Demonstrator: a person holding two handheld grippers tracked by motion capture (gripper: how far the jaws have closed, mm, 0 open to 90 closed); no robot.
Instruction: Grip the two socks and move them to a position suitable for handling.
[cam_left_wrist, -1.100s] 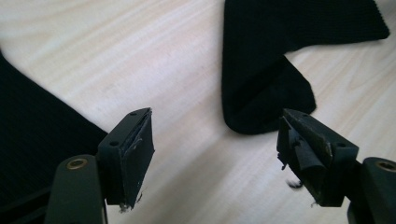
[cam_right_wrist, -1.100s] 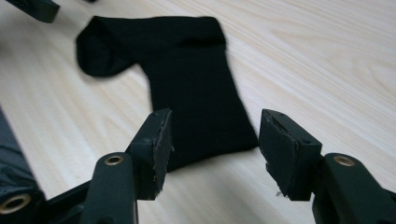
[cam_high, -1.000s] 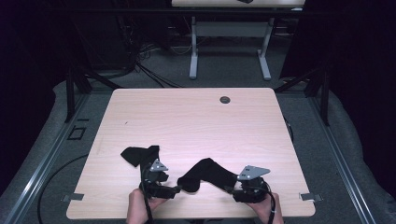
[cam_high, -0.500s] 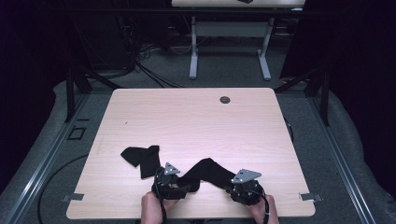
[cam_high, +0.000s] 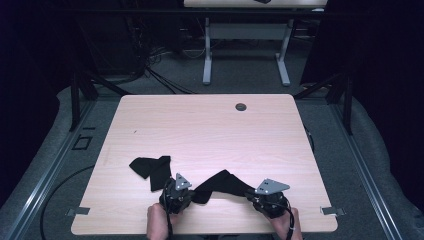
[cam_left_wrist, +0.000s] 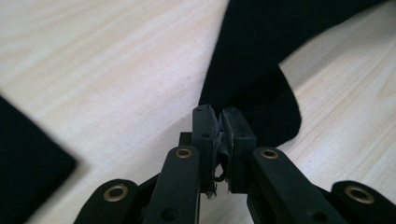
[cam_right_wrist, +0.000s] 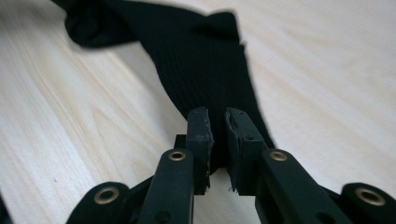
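You held the long black ribbed fabric sock (cam_high: 222, 184) at both ends, near the front edge of the light wooden table (cam_high: 210, 125). Your left gripper (cam_left_wrist: 218, 140) pinched one end tightly; your right gripper (cam_right_wrist: 217, 140) pinched the other end. If you pulled apart too hard, I think the thin fabric could slip out. A second black sock (cam_high: 150, 167) lay just beside.

Most of the wooden surface (cam_high: 210, 130) lies bare and passable. Obstacles sit near its front edge: a loose black cloth (cam_high: 150, 167) and a held black sock (cam_high: 222, 182) just right of it.
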